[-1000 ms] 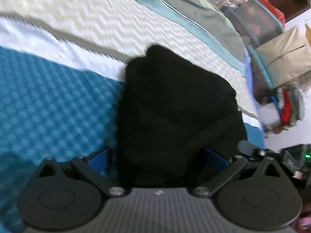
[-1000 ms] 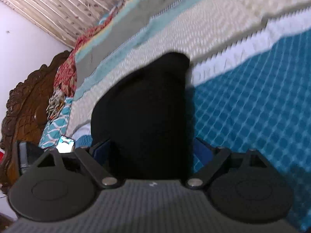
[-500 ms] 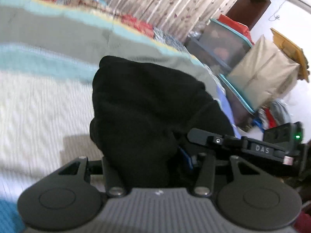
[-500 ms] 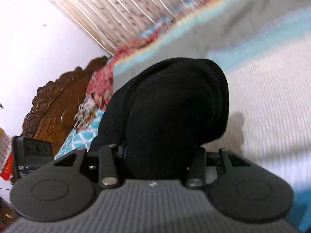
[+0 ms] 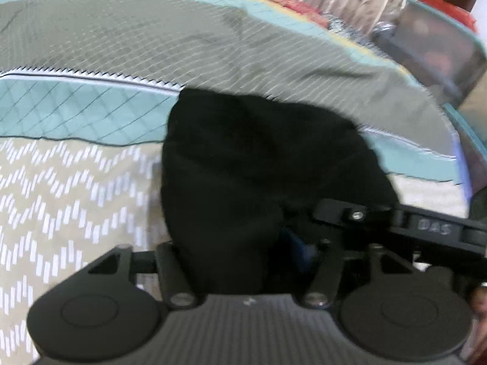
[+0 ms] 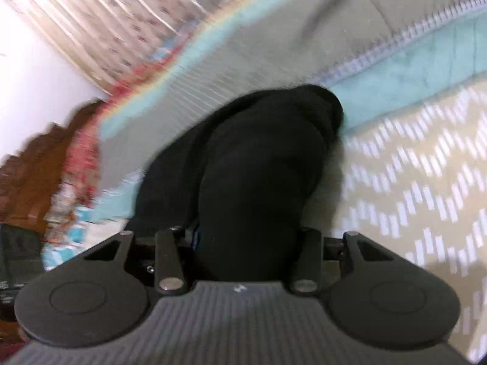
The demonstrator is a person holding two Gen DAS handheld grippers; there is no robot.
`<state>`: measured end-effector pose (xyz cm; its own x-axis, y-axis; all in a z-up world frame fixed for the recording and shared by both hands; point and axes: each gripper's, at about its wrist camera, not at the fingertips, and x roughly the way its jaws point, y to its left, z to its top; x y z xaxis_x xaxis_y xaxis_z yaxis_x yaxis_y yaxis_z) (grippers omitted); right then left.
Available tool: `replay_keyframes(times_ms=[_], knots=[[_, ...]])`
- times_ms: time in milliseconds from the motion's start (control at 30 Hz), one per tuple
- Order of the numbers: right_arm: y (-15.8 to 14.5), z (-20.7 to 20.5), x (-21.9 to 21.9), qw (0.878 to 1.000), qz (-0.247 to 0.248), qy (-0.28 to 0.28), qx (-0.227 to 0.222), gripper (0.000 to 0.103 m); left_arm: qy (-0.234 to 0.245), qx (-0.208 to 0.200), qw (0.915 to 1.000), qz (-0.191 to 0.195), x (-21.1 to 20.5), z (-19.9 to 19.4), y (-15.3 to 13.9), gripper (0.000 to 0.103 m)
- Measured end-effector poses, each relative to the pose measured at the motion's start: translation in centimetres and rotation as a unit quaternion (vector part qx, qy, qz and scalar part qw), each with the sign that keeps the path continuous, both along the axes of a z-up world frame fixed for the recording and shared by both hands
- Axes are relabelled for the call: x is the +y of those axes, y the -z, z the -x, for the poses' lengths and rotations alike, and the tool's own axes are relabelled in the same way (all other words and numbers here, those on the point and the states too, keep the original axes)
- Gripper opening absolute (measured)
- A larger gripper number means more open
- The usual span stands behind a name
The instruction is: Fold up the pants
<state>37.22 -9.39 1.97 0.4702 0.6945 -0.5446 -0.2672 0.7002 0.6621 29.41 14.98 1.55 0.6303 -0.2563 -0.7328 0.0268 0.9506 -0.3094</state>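
Pants (image 5: 252, 182) bunch black between both tools: left gripper (image 5: 243, 261) and right gripper (image 6: 243, 243) each clamp a wad, jaws just easing wider; striped bedspread (image 5: 76, 188) lies bare on the outer sides

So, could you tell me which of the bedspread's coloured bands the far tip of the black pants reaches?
The pants tip reaches the olive-grey band, beyond the light teal band and zigzag beige one.

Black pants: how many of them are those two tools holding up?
1. The black pants hang bunched between the left gripper's fingers and the right gripper's, above the patterned bedspread. Folds may hide more.
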Motion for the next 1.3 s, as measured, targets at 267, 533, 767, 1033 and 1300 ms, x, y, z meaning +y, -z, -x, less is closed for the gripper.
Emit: replay_keyframes(times_ms=[267, 533, 767, 1033, 1300], knots=[[-3.3, 5.9, -4.1, 0.998, 0.027, 0.054, -0.026, 0.071, -0.041, -0.028, 0.9976, -0.048, -2.0, 6.8, -3.7, 0.07], [-3.8, 16.8, -6.6, 0.994, 0.08, 0.074, -0.012, 0.071, -0.05, -0.001, 0.9938, -0.099, -5.5, 18.1, -4.0, 0.074], [-3.5, 25.0, -5.3, 0.985, 0.166, 0.052, -0.001, 0.071, -0.055, 0.035, 0.9912, -0.115, -8.2, 26.9, -2.9, 0.076], [-2.7, 32.8, -5.4, 0.976, 0.215, 0.037, -0.005, 0.07, -0.063, 0.053, 0.9866, -0.14, -10.6, 32.4, -2.1, 0.08], [-2.4, 34.9, -5.6, 0.976, 0.215, 0.045, 0.001, 0.071, -0.057, 0.061, 0.9836, -0.16, -11.9, 34.7, -1.5, 0.085]])
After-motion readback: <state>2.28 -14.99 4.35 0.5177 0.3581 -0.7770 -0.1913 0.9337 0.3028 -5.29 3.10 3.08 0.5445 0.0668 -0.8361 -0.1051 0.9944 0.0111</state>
